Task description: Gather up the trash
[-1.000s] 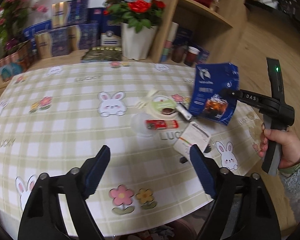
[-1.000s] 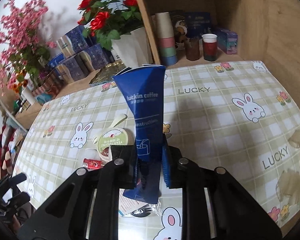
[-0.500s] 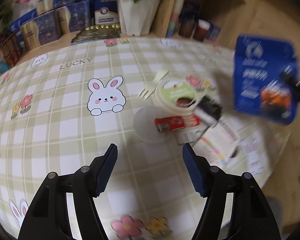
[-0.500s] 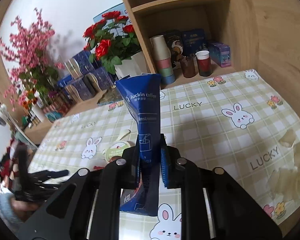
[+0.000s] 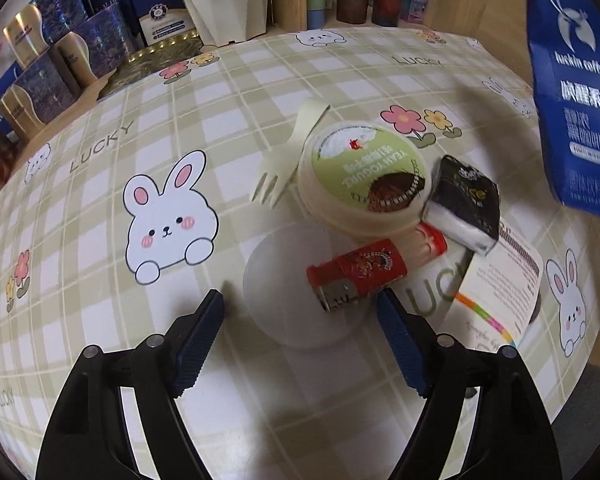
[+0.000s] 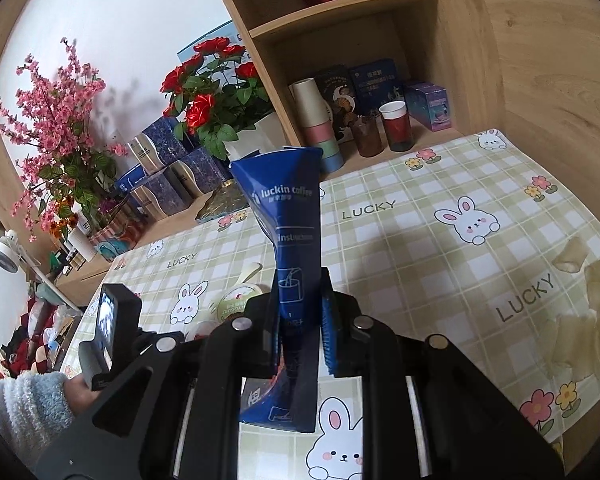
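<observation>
Our right gripper (image 6: 300, 320) pinches the blue coffee box (image 6: 286, 248); our left gripper (image 5: 300, 320), jaws opening and empty, hangs over the red lighter (image 5: 356, 270).

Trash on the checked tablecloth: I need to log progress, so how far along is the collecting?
Early. In hand: the right claw grips the blue Luckin coffee box, lifted off the table. Next: the left claw, jaws opening, empty, hovers over the red lighter. Left: round green-lidded yogurt tub, cream plastic fork, black-and-white packet, printed leaflet.
</observation>
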`<state>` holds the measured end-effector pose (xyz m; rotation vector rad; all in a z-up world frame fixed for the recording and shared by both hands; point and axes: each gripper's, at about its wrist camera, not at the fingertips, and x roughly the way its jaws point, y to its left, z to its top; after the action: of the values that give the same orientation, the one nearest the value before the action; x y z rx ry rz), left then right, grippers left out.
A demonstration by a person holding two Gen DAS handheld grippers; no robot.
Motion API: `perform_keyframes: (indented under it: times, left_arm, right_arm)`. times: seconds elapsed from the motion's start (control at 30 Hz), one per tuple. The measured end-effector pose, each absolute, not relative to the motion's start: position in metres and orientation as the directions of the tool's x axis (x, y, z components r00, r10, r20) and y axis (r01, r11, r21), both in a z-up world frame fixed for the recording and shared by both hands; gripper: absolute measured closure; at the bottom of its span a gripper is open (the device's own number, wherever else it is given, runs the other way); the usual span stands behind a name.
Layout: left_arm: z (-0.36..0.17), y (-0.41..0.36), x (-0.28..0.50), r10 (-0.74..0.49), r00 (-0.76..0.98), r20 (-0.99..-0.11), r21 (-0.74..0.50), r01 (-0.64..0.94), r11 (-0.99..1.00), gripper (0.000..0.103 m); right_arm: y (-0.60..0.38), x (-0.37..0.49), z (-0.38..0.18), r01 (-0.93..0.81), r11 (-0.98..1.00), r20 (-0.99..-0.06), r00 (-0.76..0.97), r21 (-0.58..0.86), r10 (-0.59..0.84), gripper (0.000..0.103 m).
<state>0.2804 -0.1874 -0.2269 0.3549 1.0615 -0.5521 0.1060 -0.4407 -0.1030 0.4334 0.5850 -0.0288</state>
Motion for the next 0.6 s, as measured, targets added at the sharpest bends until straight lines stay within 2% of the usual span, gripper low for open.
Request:
perform_keyframes:
  times: [0.07, 0.1, 0.3, 0.6]
  left_arm:
    - [-0.227, -0.188, 0.283, -0.258, 0.374, -0.891, 0.008, 0.58, 0.814, 0.031]
    - [-0.225, -0.186, 0.283, -0.267, 0.378, -0.886, 0.004, 0.583, 0.812, 0.04]
    - [-0.222, -0.176, 0.269, -0.269, 0.341, -0.901, -0.005, 0.611, 0.792, 0.04]
    - [-0.201, -0.106, 0.24, -0.268, 0.373, -0.888, -0.037, 0.524, 0.851, 0.04]
  right_arm:
    - [-0.441, 0.104, -0.104, 0.152, 0.907, -0.543, 0.834, 0.393, 0.096, 0.084]
    - [-0.44, 0.103, -0.105, 0.153, 0.906, -0.544, 0.834, 0.395, 0.096, 0.084]
    - [-0.433, 0.098, -0.104, 0.15, 0.905, -0.542, 0.834, 0.398, 0.1, 0.084]
    - [-0.402, 0.09, -0.102, 0.107, 0.909, -0.545, 0.826, 0.402, 0.144, 0.084]
